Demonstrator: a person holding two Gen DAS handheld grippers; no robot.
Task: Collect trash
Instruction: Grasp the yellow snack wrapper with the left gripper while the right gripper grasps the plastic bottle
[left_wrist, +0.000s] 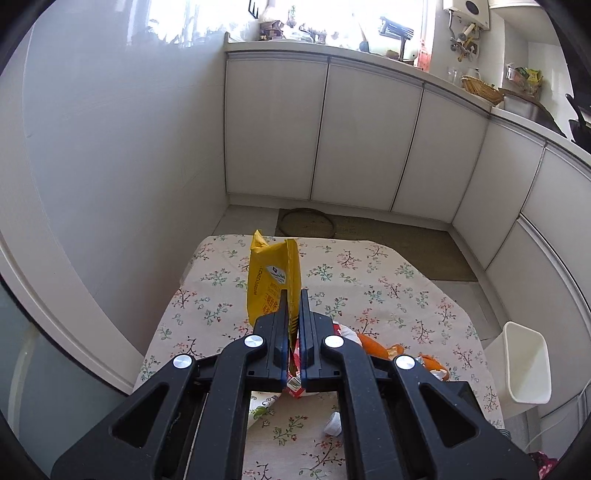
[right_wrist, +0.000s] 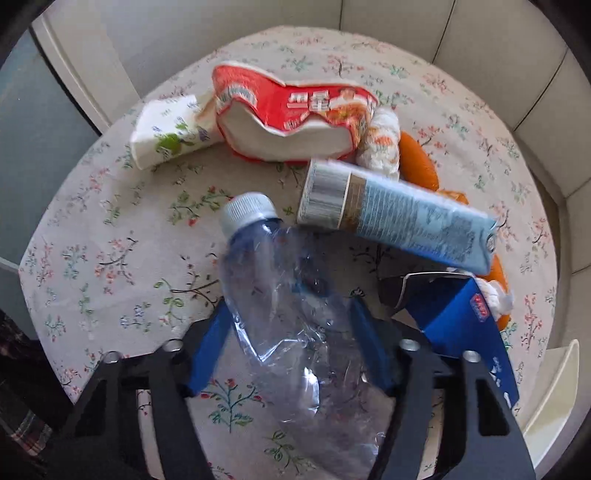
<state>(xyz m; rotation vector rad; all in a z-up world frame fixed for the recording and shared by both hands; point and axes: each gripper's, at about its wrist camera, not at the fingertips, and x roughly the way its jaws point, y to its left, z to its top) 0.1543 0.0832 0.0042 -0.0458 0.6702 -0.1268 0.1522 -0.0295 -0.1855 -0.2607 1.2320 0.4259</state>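
Yellow wrapper (left_wrist: 273, 280) upright above the table; crushed clear bottle (right_wrist: 291, 295) lying amid litter

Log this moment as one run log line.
left claw: shut on yellow paper packet | right claw: around crushed clear plastic bottle | white bin: waiting

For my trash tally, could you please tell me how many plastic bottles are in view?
1: a crushed clear plastic bottle lying on the floral tablecloth between the right gripper fingers. Others may be hidden behind the litter.

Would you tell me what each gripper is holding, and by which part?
The left gripper pinches the yellow packet by its lower edge. The right gripper straddles the crushed plastic bottle at its middle.
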